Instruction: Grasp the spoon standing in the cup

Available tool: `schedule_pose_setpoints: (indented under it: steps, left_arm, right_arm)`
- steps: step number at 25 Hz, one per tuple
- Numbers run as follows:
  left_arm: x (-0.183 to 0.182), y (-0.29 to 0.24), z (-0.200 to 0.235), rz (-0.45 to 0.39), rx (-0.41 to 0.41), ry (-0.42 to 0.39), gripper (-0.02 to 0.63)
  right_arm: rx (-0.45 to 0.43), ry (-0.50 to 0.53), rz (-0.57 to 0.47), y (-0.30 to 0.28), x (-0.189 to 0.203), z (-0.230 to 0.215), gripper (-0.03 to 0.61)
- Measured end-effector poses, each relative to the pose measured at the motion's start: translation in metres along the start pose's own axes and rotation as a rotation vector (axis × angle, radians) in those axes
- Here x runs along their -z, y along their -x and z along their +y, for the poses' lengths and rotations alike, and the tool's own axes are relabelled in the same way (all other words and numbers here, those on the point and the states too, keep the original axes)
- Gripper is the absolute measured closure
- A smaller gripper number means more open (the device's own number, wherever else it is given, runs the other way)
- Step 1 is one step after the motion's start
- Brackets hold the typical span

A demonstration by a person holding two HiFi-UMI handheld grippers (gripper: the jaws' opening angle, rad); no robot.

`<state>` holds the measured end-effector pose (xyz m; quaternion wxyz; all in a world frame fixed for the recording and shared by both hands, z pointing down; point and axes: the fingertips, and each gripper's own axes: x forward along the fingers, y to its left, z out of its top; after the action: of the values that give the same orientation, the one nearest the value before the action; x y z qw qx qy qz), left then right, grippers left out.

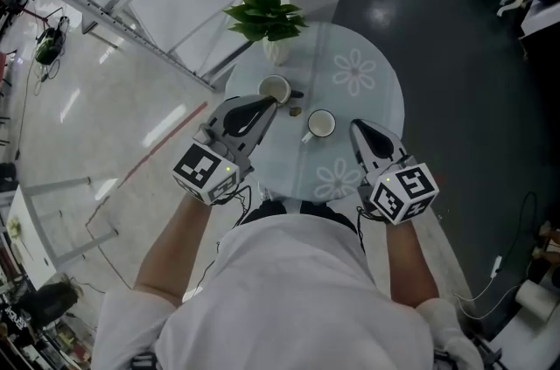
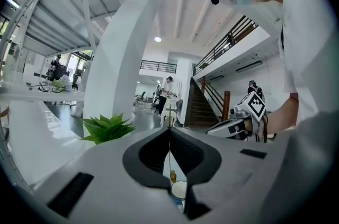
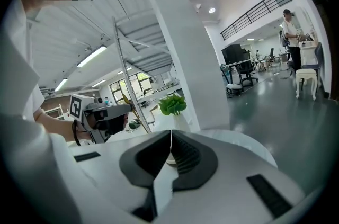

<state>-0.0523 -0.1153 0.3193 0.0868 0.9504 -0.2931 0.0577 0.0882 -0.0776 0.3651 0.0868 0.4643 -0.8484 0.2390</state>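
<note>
Left gripper (image 1: 270, 102): jaws pinching spoon (image 2: 172, 177) handle over cup (image 2: 179, 189) | right gripper (image 1: 355, 126): jaws pressed together, empty, above table (image 1: 381, 88)

pale table (image 1: 385, 110) printed with white flowers, green-leaved plant (image 1: 265, 14), white cup (image 1: 321, 124), dark grey floor (image 1: 455, 80).

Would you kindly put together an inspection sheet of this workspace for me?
Surface: round glass table with flower prints.
Job's things: two white cups, far cup at the left gripper's tip, near cup mid-table; spoon not clearly made out.
Clutter: potted plant; small dark item between the cups.
Grippers: left gripper and right gripper both shut, holding nothing.
Cables: dark cable under the left gripper.
Surroundings: metal frame, glossy floor.
</note>
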Motion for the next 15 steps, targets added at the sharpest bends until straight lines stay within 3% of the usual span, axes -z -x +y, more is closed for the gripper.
schedule_pose_setpoints:
  steps: [15]
  left_arm:
    - [0.0048,0.0042,0.0036,0.026,-0.019,-0.004,0.589]
  right_arm:
    - [-0.009,0.035,-0.002,0.0000,-0.0048,0.0102,0.556]
